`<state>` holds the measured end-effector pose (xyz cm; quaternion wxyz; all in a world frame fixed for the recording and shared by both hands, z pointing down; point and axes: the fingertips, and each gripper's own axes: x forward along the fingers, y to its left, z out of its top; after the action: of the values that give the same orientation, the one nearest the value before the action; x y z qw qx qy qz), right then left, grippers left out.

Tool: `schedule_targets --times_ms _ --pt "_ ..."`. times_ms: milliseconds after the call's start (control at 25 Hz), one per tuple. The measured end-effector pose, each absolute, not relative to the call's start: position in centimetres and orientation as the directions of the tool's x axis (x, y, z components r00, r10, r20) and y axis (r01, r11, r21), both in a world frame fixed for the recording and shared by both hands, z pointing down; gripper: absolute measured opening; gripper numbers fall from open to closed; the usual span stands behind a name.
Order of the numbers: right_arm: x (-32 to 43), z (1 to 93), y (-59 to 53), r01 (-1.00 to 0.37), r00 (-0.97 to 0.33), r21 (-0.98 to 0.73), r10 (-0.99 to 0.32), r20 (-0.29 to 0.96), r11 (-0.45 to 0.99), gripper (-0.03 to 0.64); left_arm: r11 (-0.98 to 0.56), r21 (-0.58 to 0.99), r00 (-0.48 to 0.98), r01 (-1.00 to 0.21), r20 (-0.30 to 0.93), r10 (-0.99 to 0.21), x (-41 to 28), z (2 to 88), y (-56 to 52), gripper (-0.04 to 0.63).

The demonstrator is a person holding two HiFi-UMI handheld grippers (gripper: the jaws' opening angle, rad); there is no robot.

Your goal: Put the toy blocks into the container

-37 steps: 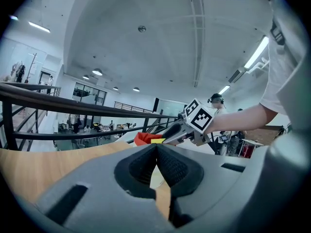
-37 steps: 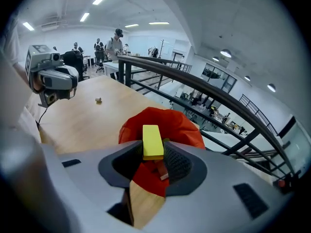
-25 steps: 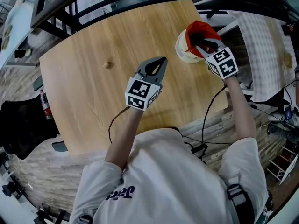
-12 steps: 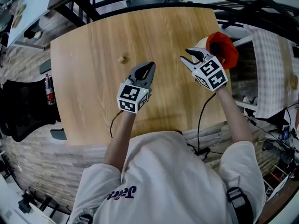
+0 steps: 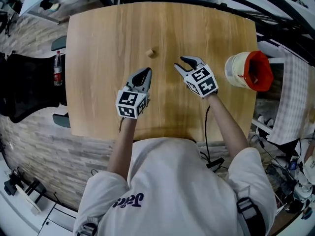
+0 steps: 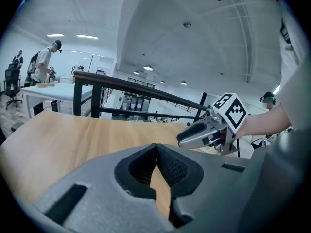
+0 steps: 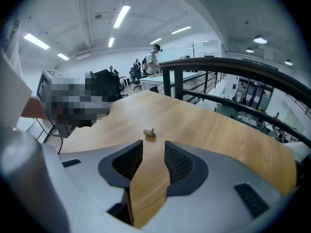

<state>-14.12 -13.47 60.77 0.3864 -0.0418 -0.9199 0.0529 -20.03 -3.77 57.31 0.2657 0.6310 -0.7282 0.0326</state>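
You seem to be at the reach for a pickup, with nothing in either gripper. The only block (image 5: 151,52) in sight lies alone on the worktop (image 5: 98,43), out past both grippers. In the right gripper view the block (image 7: 149,131) sits just beyond the gap of the jaws, almost dead ahead. The container (image 5: 237,71) is at the worktop's right edge, well apart from the block.

Your right gripper (image 5: 183,63) has its jaws moderately apart with only bare wood showing between them. Your left gripper (image 5: 145,73) has its jaws meeting at the tips and holds nothing (only a sliver of worktop shows through the gap lower down).

The next move, as I judge it, is to bring the right gripper forward and down until the block sits between the pads, then close. After that it goes across to the container.

The block is a short, pale cylinder lying on its side (plain wood, by the look of it). Being small and round, it may well roll if a pad nudges it first. The worktop is smooth, light wood with a long grain and rounded corners. The container is a pale round tub with a bright red lid (image 5: 259,71) at its mouth (whether it stands or lies tipped I cannot tell). The gripper jaws are grey plastic with dark, cross-hatched pads.
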Motion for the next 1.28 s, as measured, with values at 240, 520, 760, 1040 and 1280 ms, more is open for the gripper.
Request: schedule_targets --times_ms 240,520,760,1040,1280 --pt "-19.3 65.4 -9.7 0.02 -0.7 -0.182 0.144 0.7 0.983 0.142 0.26 0.311 -0.103 -0.914 0.442 -0.891 -22.5 59.0 -2.8 0.012" --pt "-23.5 69.1 -8.2 -0.073 -0.699 -0.203 0.095 0.709 0.976 0.206 0.292 0.339 -0.112 -0.894 0.463 -0.879 -23.9 60.6 -1.7 0.012" --pt "-25.5 71.7 -8.4 -0.136 -0.669 -0.167 0.033 0.742 0.976 0.207 0.31 0.349 -0.114 -0.884 0.483 -0.868 -24.9 61.8 -0.5 0.012" --pt "-26.6 72.1 -9.2 -0.173 -0.655 -0.126 -0.019 0.755 0.977 0.151 0.311 0.342 -0.118 -0.887 0.482 -0.868 -25.6 61.7 -0.2 0.012" --pt "-25.7 70.5 -9.2 -0.17 -0.672 -0.118 -0.028 0.74 0.978 0.14 0.291 0.335 -0.111 -0.896 0.466 -0.878 -24.9 60.7 -0.5 0.012"
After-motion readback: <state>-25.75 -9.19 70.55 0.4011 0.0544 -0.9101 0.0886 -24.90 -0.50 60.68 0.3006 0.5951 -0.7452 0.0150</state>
